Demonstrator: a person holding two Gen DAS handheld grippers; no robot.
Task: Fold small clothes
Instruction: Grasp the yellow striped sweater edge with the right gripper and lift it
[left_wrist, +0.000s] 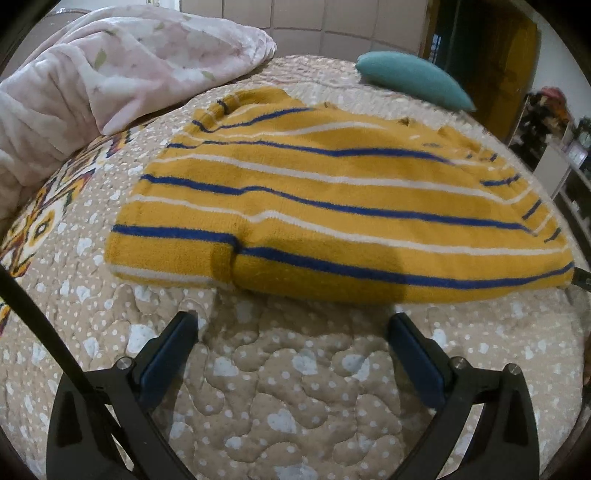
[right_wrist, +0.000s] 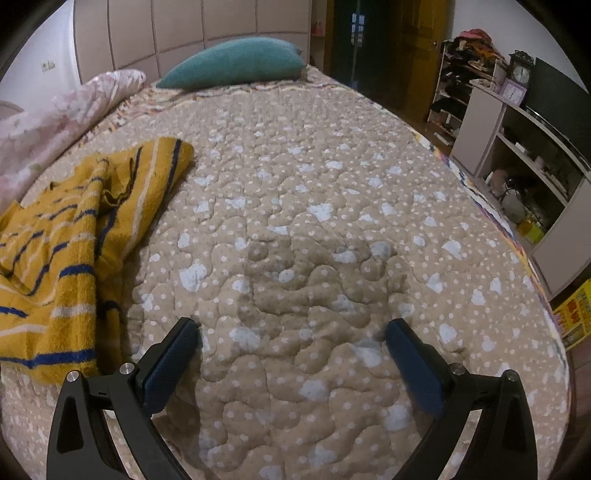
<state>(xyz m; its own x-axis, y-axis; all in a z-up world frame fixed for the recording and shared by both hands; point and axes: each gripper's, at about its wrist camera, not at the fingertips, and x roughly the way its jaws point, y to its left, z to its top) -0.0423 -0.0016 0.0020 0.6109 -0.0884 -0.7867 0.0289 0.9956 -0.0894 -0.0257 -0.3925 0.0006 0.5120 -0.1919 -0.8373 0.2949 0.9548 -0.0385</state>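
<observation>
Blue-padded fingers (left_wrist: 173, 350) of the left claw (left_wrist: 293, 325) stand wide apart with nothing between them, hovering low over the quilted bedspread (left_wrist: 280, 387) just short of the near hem of the striped sweater (left_wrist: 332, 199). The right claw (right_wrist: 293, 332) is spread just as wide and equally empty, and it faces bare quilt, with the sweater lying off to its left and its near edge rumpled.

The mustard sweater with blue and white stripes lies spread across the bed and looks partly folded already, with a small overlapping crease at the hem on the left side. To fold it well, I'd say each claw should pinch a corner of the near hem, taking both layers, then lift only a little and carry the hem evenly toward the collar so the stripes stay parallel. The right claw would first need to swing left to reach the cloth.

Both claws are held level and pointing forward across the bed, toward the teal pillow (right_wrist: 236, 61) and pink floral blanket (left_wrist: 110, 70) beyond.
</observation>
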